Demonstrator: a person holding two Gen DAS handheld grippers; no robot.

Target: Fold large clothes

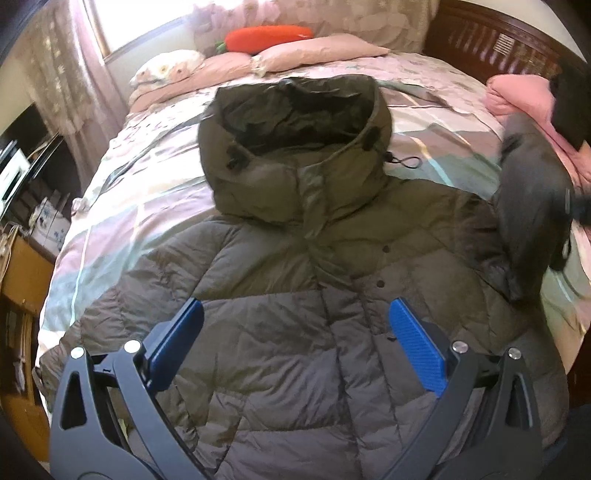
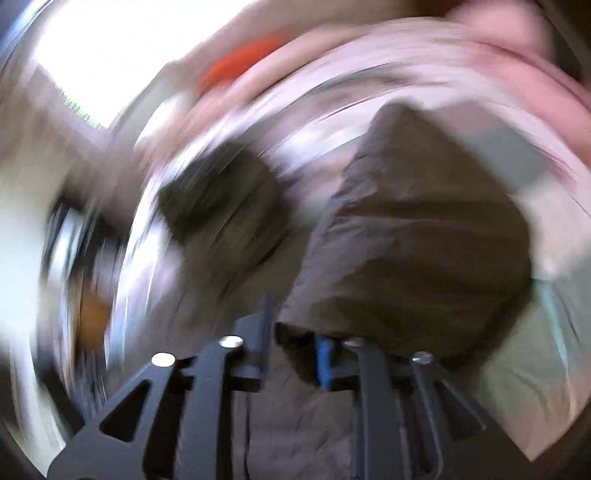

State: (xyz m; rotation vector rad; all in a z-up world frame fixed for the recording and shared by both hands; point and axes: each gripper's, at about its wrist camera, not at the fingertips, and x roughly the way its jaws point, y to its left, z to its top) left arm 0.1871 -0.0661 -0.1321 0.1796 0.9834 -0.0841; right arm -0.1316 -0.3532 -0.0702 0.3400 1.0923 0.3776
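Sunlight is coming through a curtained window behind the bed [image 1: 424,107], where pillows [image 1: 314,55] and an orange carrot-shaped cushion [image 1: 267,35] are lying at the far end. An olive hooded jacket [image 1: 295,295] is lying spread flat on the bedspread, front up, hood toward the pillows. Left tool [image 1: 295,314] is hovering above the jacket's chest, blue pads wide apart, gripping nothing. Right tool [image 2: 291,350] is showing in a blurred view, narrowly parted, clamping a fold of the jacket's sleeve [image 2: 424,240], which is hanging lifted off the bed.

Left wrist view angled down over jacket [image 1: 295,295] on bed [image 1: 110,184], right wrist view closer, blurred, sharing both.
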